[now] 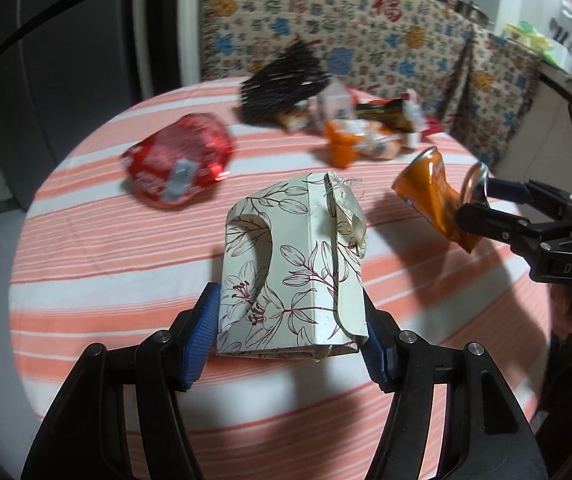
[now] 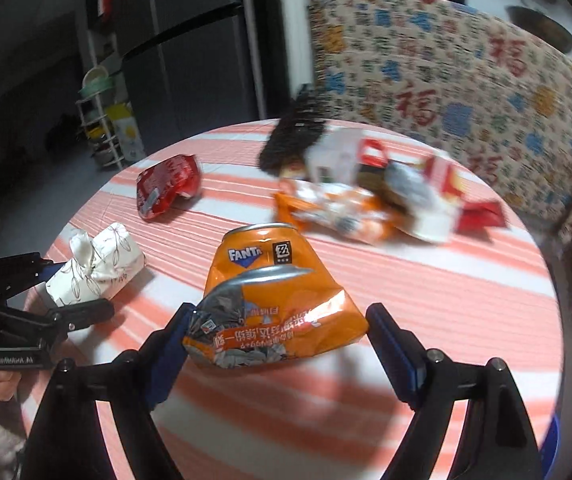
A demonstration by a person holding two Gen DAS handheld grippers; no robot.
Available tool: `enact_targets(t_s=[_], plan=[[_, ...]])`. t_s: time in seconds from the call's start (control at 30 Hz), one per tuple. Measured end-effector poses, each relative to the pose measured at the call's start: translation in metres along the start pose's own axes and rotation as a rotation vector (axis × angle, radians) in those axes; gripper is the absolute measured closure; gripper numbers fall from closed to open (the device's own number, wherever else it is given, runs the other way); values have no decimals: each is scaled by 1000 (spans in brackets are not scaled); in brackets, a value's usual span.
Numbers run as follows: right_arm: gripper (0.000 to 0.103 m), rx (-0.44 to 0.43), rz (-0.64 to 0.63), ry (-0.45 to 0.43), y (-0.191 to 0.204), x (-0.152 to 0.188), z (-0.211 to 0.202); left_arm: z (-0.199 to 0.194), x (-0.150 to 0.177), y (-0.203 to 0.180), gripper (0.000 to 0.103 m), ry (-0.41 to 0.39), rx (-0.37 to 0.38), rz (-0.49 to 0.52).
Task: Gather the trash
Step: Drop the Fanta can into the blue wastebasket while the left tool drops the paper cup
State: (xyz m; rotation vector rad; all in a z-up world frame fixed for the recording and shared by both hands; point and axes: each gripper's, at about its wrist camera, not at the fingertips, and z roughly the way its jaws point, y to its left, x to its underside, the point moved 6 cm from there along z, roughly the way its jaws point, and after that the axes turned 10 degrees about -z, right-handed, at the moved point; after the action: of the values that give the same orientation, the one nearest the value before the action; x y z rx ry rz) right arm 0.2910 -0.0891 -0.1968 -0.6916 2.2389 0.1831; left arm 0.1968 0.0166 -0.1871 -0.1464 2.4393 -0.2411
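My left gripper (image 1: 291,326) is shut on a white floral paper box (image 1: 293,272) and holds it above the striped table; the box also shows in the right wrist view (image 2: 98,270). My right gripper (image 2: 278,336) is shut on a crushed orange Fanta can (image 2: 274,296), held above the table; the left wrist view shows the can (image 1: 429,196) in its fingers at the right. A red snack bag (image 1: 180,162) lies on the table to the left, and it also shows in the right wrist view (image 2: 166,186).
A round table with an orange-and-white striped cloth (image 1: 86,264) holds a pile of wrappers and cartons (image 2: 369,196) at its far side, with a black brush-like object (image 1: 282,80) on it. A patterned cloth-covered cabinet (image 1: 365,24) stands behind. A grey fridge (image 1: 58,60) is at the left.
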Motion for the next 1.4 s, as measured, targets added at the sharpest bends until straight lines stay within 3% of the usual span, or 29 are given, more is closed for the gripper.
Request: enact_targets(t_s=[0.4,0.7,0.8,1.13,1.4], plan=[[16,114,104,-18,-67,46,-63,9,-7,-85,38,21,94,74],[16,201,233,-47,-133,75,-116,14,-18,-190,38,56,217,154],[16,268,254,-46,-164,88,-139,20,-22,-229,38,81,266,179],[16,447,406,46,-283,170,-197,48,-23,-386,38,156,418,281],[16,483,499,117,-338,237,-200,96,-5,-466,38,245,439,324]])
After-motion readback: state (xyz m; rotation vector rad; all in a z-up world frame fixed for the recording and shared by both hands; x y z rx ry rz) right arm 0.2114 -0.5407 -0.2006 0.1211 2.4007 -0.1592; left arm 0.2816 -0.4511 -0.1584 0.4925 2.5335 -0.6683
